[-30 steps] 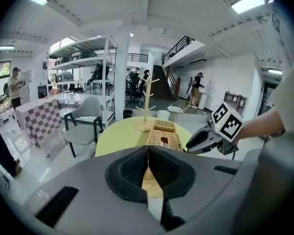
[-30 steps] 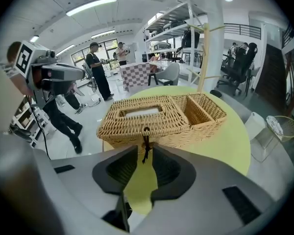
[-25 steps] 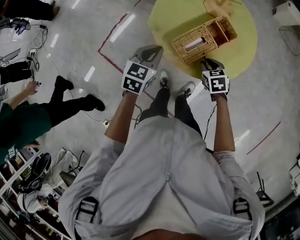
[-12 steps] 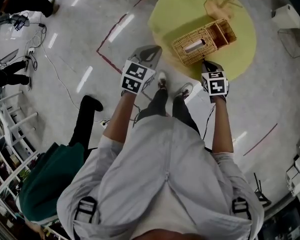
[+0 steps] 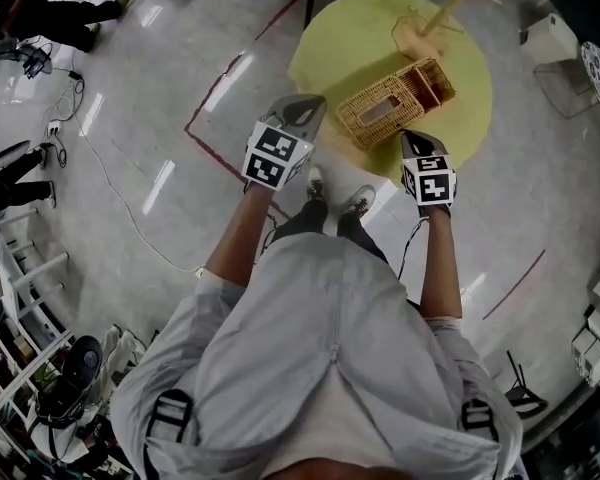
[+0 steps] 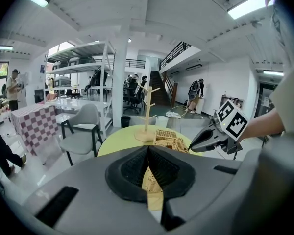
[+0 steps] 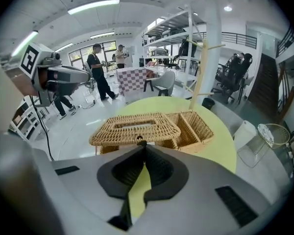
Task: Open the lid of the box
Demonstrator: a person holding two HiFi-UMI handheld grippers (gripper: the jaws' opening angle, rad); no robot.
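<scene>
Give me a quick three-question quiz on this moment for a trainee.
1. True or false: the left tool is clamped on the lid.
2. What stands on the table beyond the box? A) a wooden rack B) a kettle C) a laptop
3. Which tool has its tip right at the lid's front edge?

Key:
1. False: its jaws are together on nothing, away from the box.
2. A.
3. The right tool.
</scene>
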